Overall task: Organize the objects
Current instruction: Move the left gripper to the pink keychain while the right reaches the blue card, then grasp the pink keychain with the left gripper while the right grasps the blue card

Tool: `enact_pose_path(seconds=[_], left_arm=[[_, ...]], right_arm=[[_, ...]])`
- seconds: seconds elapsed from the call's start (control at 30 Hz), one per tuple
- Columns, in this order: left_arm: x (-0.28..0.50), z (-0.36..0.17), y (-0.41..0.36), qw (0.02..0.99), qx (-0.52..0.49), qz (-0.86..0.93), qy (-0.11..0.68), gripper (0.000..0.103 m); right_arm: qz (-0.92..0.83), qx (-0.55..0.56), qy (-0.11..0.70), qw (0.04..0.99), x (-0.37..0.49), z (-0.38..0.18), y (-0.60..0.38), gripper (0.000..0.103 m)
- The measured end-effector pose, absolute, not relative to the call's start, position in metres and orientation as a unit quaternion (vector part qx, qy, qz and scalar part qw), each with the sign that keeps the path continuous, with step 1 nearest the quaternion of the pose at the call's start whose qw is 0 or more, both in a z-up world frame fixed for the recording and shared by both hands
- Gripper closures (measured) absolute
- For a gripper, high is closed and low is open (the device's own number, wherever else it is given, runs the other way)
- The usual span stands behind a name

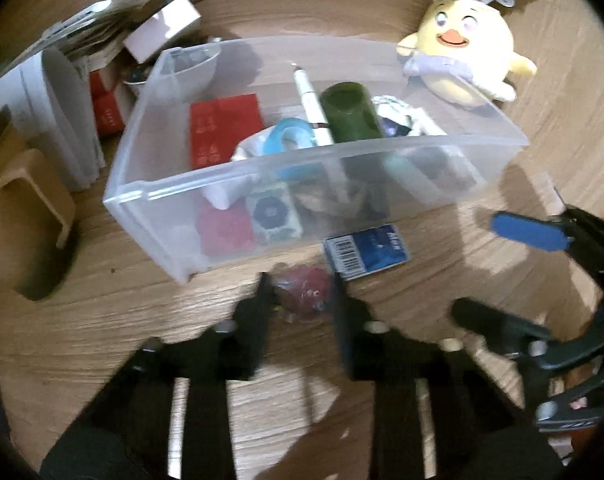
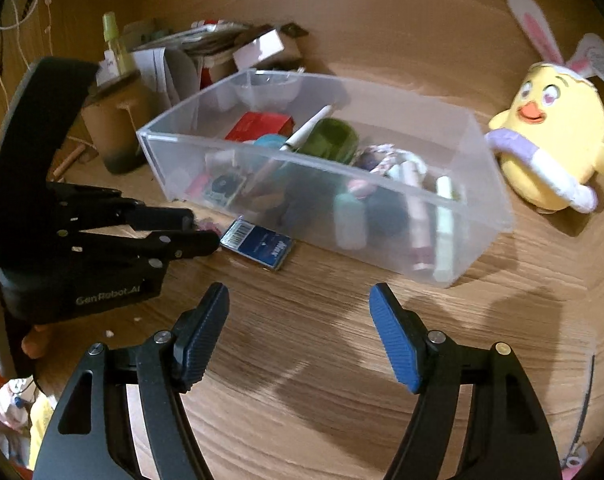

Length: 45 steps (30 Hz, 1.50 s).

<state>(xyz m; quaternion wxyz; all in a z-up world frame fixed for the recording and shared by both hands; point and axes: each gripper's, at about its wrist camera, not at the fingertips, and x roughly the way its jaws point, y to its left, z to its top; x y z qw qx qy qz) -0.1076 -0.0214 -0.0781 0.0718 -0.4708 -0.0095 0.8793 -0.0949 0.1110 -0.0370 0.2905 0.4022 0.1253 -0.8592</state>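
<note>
A clear plastic bin [image 1: 150, 196] [image 2: 498, 216] stands on the wooden table and holds a red box, a white pen, a green cup, a blue ring and several small items. A blue card box [image 1: 368, 252] [image 2: 258, 245] lies on the table against its near wall. My left gripper [image 1: 302, 292] [image 2: 200, 230] is closed around a small red wrapped object [image 1: 304, 290] just in front of the bin. My right gripper [image 2: 298, 328] is open and empty above bare table; its blue pad [image 1: 526, 232] shows in the left wrist view.
A yellow chick plush with bunny ears [image 1: 462, 56] [image 2: 554, 148] sits to the right of the bin. Boxes, papers and a white holder [image 1: 62, 112] crowd the far left. A brown cardboard stand [image 2: 114, 128] sits left of the bin.
</note>
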Motion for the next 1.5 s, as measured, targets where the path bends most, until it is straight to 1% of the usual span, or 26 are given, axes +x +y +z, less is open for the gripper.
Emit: enact_pose_path(seconds=[0.17, 0.37, 0.47, 0.67, 0.7, 0.73, 0.77, 0.8, 1.13, 1.5], left_arm=[[-0.101, -0.078, -0.031, 0.083, -0.469, 0.878, -0.035, 0.088], [-0.080, -0.074, -0.043, 0.063, -0.454, 0.888, -0.038, 0.088], [-0.070, -0.066, -0.052, 0.049, -0.435, 0.898, -0.041, 0.088], [-0.059, -0.047, -0.067, 0.045, -0.399, 0.914, -0.053, 0.088], [-0.058, -0.044, -0.068, 0.045, -0.393, 0.917, -0.056, 0.088], [-0.058, -0.043, -0.069, 0.046, -0.391, 0.917, -0.058, 0.088], [-0.057, -0.042, -0.070, 0.047, -0.388, 0.919, -0.060, 0.088], [-0.057, -0.041, -0.070, 0.047, -0.386, 0.919, -0.062, 0.088], [-0.052, -0.032, -0.066, 0.047, -0.370, 0.926, -0.064, 0.088], [-0.055, -0.002, -0.048, 0.046, -0.335, 0.939, -0.054, 0.088]], right_arm=[[-0.850, 0.415, 0.128, 0.298, -0.100, -0.045, 0.092, 0.033], [-0.840, 0.434, 0.120, 0.302, -0.108, -0.055, 0.069, 0.033], [-0.843, 0.434, 0.123, 0.294, -0.108, -0.057, 0.060, 0.032], [-0.852, 0.428, 0.134, 0.269, -0.110, -0.059, 0.052, 0.032], [-0.854, 0.428, 0.132, 0.266, -0.111, -0.058, 0.052, 0.037], [-0.855, 0.427, 0.130, 0.264, -0.112, -0.058, 0.052, 0.046], [-0.857, 0.424, 0.130, 0.262, -0.113, -0.057, 0.051, 0.048], [-0.857, 0.424, 0.129, 0.262, -0.112, -0.057, 0.051, 0.055], [-0.861, 0.409, 0.106, 0.284, -0.093, -0.043, 0.065, 0.056], [-0.892, 0.343, 0.074, 0.286, -0.081, 0.010, 0.101, 0.056]])
